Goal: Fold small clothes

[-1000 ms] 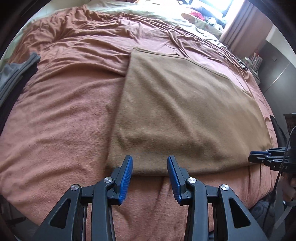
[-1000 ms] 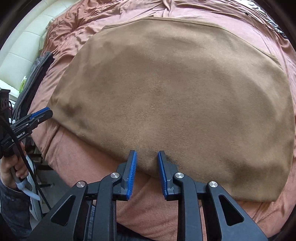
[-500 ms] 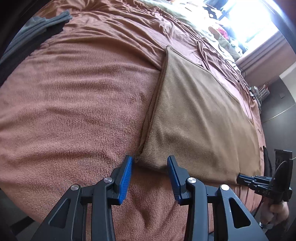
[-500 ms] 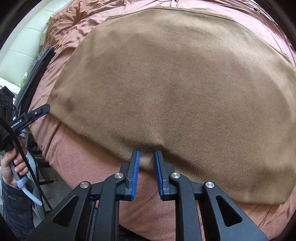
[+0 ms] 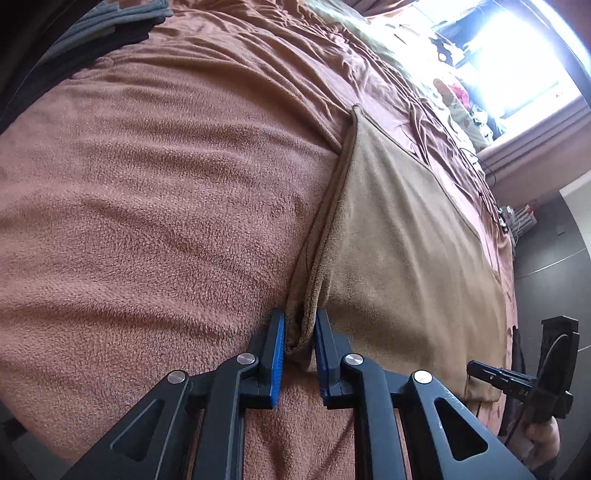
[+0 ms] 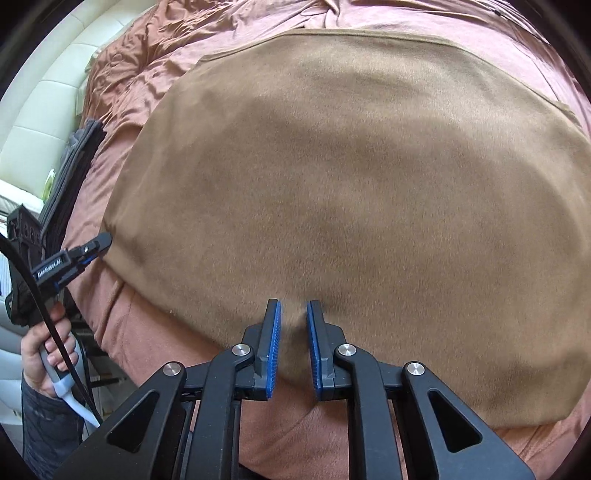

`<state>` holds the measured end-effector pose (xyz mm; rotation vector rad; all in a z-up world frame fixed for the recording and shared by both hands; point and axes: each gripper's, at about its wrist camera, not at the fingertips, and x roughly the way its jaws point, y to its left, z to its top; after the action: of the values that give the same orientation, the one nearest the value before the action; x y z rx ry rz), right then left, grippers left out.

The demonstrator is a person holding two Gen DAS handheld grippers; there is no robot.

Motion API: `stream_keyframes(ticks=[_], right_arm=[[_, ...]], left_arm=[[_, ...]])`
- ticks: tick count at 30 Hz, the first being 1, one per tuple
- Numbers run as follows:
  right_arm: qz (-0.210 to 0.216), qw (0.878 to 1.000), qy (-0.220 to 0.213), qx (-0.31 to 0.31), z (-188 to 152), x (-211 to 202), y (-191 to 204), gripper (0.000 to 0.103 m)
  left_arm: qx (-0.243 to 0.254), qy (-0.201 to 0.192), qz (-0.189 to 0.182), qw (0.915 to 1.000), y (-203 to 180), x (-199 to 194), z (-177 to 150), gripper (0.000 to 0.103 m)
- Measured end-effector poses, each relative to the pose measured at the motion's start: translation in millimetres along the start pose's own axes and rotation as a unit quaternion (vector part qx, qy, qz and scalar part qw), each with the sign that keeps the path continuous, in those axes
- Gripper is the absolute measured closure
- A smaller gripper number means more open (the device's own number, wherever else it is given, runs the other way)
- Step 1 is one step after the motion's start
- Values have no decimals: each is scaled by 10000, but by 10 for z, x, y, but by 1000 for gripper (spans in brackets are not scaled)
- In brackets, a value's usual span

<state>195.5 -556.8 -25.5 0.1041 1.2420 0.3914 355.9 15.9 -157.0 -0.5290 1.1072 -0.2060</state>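
A tan cloth (image 6: 369,177) lies flat on a rust-coloured bed blanket (image 5: 166,184). My left gripper (image 5: 299,332) is shut on the cloth's near left corner, and the layered edge bunches up between its blue pads (image 5: 277,343). From the right wrist view that left gripper (image 6: 96,245) touches the corner at the far left, with a hand (image 6: 44,350) on its handle. My right gripper (image 6: 293,325) is shut on the middle of the cloth's near edge, and a small pucker of fabric sits between its fingers. The left wrist view shows the right gripper (image 5: 484,371) at the lower right.
A stack of folded grey clothes (image 5: 110,26) lies at the bed's far left and appears as the grey stack (image 6: 74,162) in the right wrist view. A cream padded headboard (image 6: 44,110) stands behind it. A bright window (image 5: 517,66) and more bedding lie beyond.
My left gripper moved left to the cloth's near corner and closed on it. My right gripper pushed slightly further onto the near edge and narrowed on the fabric.
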Motion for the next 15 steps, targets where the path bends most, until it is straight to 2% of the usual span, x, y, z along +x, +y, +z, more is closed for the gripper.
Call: stream_keyframes(ticks=[5, 15], right_arm=[[-81, 9999, -95, 62, 161, 88, -40, 100], [-84, 9984, -496, 260, 530, 151, -176, 100]], left_arm=[[-120, -64, -64, 9999, 31, 0, -4, 89], [-596, -208, -146, 9979, 49, -14, -71, 88]])
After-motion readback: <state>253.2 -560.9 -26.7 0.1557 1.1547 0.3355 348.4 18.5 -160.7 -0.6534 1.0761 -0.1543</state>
